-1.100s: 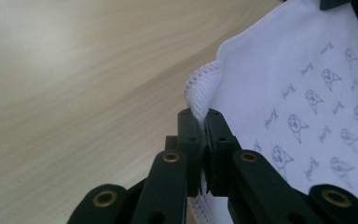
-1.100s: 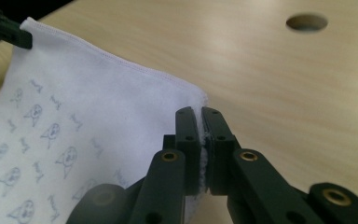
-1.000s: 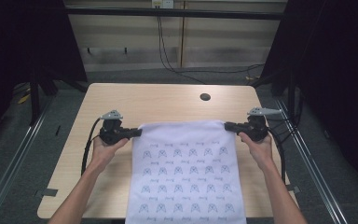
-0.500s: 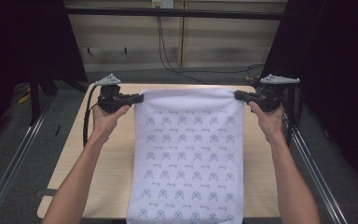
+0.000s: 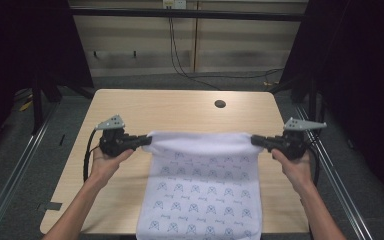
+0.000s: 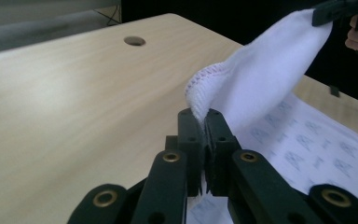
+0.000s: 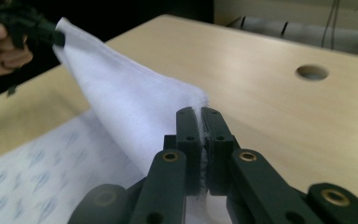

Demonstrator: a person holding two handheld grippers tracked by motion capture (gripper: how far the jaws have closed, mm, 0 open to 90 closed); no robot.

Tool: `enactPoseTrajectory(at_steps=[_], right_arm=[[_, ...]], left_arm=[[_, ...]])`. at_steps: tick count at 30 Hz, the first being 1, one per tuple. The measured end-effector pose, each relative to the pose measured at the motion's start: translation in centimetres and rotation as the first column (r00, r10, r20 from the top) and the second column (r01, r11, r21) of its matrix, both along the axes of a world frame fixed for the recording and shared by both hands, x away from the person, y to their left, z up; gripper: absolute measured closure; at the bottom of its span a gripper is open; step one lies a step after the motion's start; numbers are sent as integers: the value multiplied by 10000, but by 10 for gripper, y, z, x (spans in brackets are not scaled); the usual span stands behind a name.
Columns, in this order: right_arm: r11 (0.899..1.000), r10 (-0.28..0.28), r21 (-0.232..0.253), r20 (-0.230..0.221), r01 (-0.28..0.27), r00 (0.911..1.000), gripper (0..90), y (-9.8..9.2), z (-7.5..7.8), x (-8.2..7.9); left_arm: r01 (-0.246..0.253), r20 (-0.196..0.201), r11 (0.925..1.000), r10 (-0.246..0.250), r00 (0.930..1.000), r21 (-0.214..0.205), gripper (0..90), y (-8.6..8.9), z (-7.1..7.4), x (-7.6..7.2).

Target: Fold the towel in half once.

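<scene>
I am pinching one far corner of the cloth (image 5: pixel 202 185) in the left claw (image 5: pixel 147 140) and the other in the right claw (image 5: pixel 255 141), jaws pressed together on the hem in both gripper views. The cloth is running from mid-frame in the high view down to the bottom edge, its top edge curling over. I am folding it, I judge, so I should be keeping both claws level and the edge taut, then laying the corners squarely over the near ones. Half a second ago the claws were higher up the frame, near the far edge of the table (image 5: pixel 180 107); now they are coming back toward me.
</scene>
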State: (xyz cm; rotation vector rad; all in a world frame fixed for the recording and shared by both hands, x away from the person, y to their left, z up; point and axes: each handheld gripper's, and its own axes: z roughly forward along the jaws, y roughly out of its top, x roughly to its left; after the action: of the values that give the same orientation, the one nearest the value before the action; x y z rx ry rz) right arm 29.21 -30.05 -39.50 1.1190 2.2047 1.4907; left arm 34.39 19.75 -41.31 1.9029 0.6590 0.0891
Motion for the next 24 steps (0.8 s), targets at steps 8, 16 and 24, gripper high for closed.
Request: enactPoseTrajectory(at_steps=[8, 16, 24], right_arm=[[9961, 631, -543, -1134, -696, 9915, 871, 9, -30, -76], [9859, 769, -1224, -2763, -1144, 9580, 870, 17, -78, -120], [9616, 394, -2425, -3423, -1288, 9388, 873, 27, -94, -112]], left_arm=[[1155, -957, 9925, -1111, 9892, 409, 871, 9, -26, -70], [1873, -2237, 9701, -1503, 9630, 1544, 870, 3, -70, -95], [2291, -2676, 9432, -1625, 9497, 2406, 870, -7, -83, -89]])
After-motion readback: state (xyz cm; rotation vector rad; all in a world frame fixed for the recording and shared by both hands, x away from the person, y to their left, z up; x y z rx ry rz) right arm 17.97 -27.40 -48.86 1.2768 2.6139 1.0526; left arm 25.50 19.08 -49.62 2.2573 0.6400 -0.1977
